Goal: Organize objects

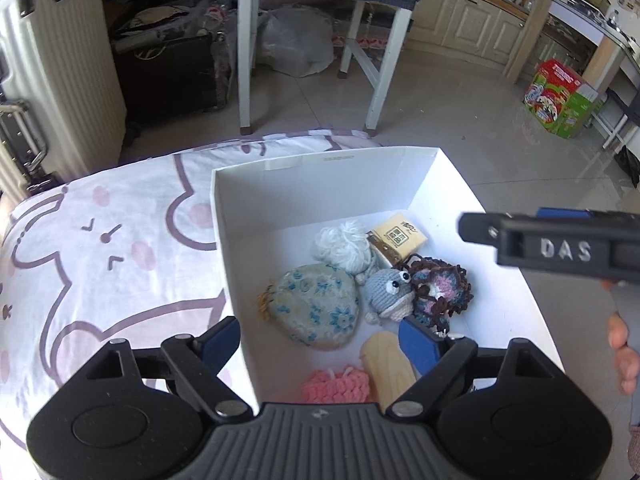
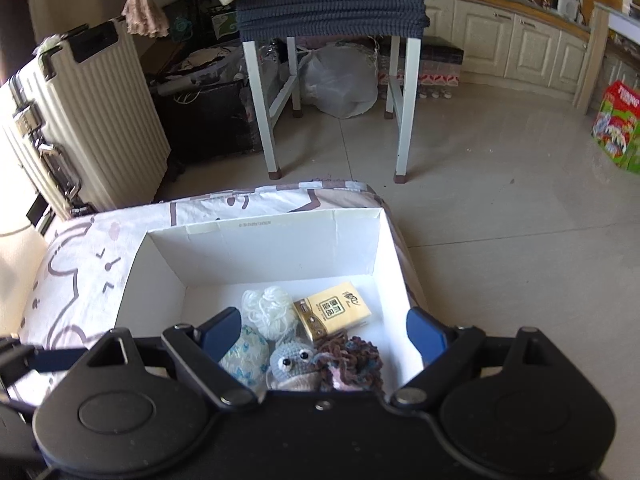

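Tipping is the biggest risk here: the white box [image 1: 424, 184] sits on a soft printed bedcover [image 1: 100, 240] close to the mattress edge, with tiled floor beyond, so a knock on its near wall from either gripper could, I judge, shove it toward the drop. The left gripper [image 1: 320, 340] hangs over the box with its jaws wide and nothing between them, one blue finger standing outside the left wall and the other inside (a poor straddle if the hand sinks). The right gripper [image 2: 326, 330] is likewise wide and empty above the contents.

Everything gathered already lies inside the box: the floral pouch [image 1: 316, 308], a wooden block [image 1: 390, 368], a pink knit piece [image 1: 334, 384], the white yarn ball [image 1: 340, 246], a dark crocheted flower [image 1: 438, 292], the grey crocheted creature [image 1: 386, 290] and the yellow tissue pack [image 2: 334, 308]. The loose yarn and the flower's frills could snag a fingertip, I think, and get dragged out.

As for writing, "DAS" stands in raised letters on the right gripper's side as the left camera sees it. The tissue pack carries Chinese characters I cannot read, as does the green and red carton [image 1: 560, 98] on the floor. A faint printed line on the box's far rim is too small to make out.
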{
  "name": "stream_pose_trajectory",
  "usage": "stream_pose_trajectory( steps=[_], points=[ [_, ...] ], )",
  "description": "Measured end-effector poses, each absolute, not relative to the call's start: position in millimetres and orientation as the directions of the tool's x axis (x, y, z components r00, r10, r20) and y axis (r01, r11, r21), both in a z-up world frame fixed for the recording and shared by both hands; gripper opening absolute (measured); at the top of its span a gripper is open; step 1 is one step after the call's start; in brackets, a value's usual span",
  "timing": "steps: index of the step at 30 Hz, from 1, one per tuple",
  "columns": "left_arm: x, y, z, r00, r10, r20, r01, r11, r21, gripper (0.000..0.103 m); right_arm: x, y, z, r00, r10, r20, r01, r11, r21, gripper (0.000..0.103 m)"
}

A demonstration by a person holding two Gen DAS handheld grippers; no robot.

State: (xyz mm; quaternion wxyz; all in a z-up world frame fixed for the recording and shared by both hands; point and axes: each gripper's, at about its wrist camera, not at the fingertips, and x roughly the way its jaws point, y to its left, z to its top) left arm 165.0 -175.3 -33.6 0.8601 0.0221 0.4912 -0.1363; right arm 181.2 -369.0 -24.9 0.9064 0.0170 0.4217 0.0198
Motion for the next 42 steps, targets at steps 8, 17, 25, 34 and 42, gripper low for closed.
stream_pose_trajectory(
  steps=[8, 17, 25, 34, 42],
  points=[
    [149, -140, -7, 0.521, -0.197, -0.830, 0.225, 0.970, -0.089, 0.094, 142, -359, -1, 0.663, 0.047, -0.747, -0.033, 0.999, 0.034, 0.092],
    [119, -113, 23, 0.556, -0.196, -0.808, 0.214, 0.973, -0.089, 0.096, 93, -355, 18, 0.689, 0.038, -0.723, 0.003, 0.998, 0.056, 0.094],
    [82, -98, 42, 0.592, -0.210, -0.778, 0.231, 0.969, -0.085, 0.096, 43, -352, 35, 0.726, 0.025, -0.687, 0.033, 0.997, 0.072, 0.098],
    [43, -90, 46, 0.621, -0.229, -0.749, 0.247, 0.965, -0.090, 0.097, -11, -349, 39, 0.766, -0.006, -0.643, 0.094, 0.990, 0.104, 0.103],
    [21, -86, 46, 0.657, -0.215, -0.723, 0.266, 0.963, -0.045, 0.102, -37, -339, 34, 0.769, -0.038, -0.638, 0.106, 0.992, 0.069, 0.103]
  ],
)
